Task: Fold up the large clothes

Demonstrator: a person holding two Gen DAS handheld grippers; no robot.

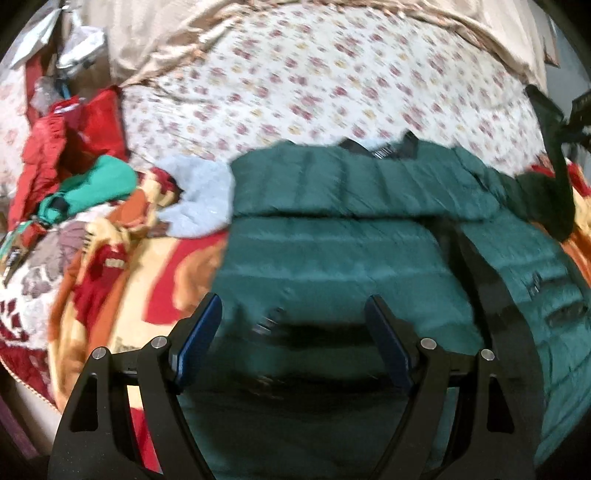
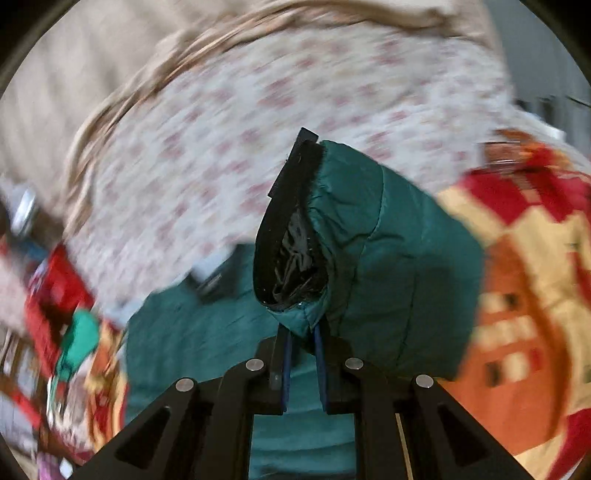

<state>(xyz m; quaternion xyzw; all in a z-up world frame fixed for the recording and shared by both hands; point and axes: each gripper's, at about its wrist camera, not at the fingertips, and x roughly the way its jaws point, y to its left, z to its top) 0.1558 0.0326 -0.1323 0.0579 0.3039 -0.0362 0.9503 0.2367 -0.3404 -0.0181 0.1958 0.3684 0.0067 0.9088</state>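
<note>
Jacket: we see a dark green quilted jacket point(image 1: 332, 236) spread on the bed, its upper part folded over along a crease, its dark collar at the far edge.
Left gripper point(image 1: 291, 325): we find its jaws standing wide apart above the jacket's near panel, with nothing between the blue pads point(image 1: 201, 332).
Right gripper point(image 2: 303, 354): we see its jaws clamped shut on a fold of the jacket point(image 2: 388, 258) beside the sleeve cuff point(image 2: 295, 229), whose black lining and black strap face the camera; the held sleeve is lifted off the bed.
Bed: we see a floral sheet point(image 1: 314, 81) beyond the jacket and a red, orange and cream blanket point(image 1: 122, 266) under and beside it.
Around: to the left of the jacket lie a pale blue fleece piece point(image 1: 199, 199) touching its edge, a bright green garment point(image 1: 99, 188) and a red garment point(image 1: 55, 147); a beige curtain point(image 1: 155, 33) hangs behind.
In the way: the raised sleeve blocks most of the right wrist view.
Only in the left view: the whole jacket body, the collar, and the other gripper point(image 1: 554, 147), dark at the far right.
Only in the right view: the grip itself and the cuff lining.
Sharpness: both views are blurred, the right more.
</note>
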